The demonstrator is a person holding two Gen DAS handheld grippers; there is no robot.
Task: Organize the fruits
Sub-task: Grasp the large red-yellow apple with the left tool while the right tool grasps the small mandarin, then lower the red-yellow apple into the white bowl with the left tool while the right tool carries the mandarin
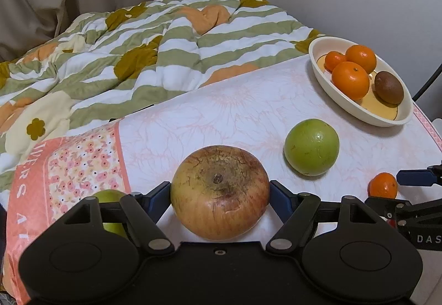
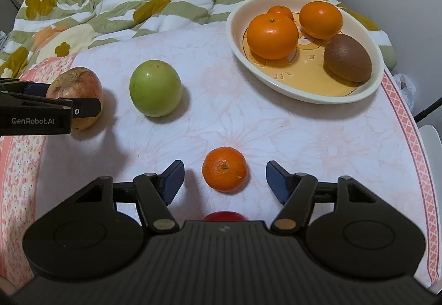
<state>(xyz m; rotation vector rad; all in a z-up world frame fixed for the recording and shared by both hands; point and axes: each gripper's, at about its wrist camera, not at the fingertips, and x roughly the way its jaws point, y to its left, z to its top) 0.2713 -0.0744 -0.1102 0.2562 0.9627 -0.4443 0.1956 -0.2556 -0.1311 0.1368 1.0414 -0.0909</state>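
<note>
Russet-blotched apple (image 1: 220, 191) with cracked skin sits between left tool (image 1: 220, 194) pads

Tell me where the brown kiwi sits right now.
The brown kiwi lies inside the cream oval dish, at its right end in the right wrist view, just right of the three orange mandarins.

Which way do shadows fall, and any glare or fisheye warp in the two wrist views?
Right wrist: soft shadows fall to the right of the green fruit and the reddish apple; small highlights on the big tangerine in the dish.
Left wrist: a glint on the green fruit; dark vignette in the top corners; the table edge bows.
Both views are sharp.
</note>
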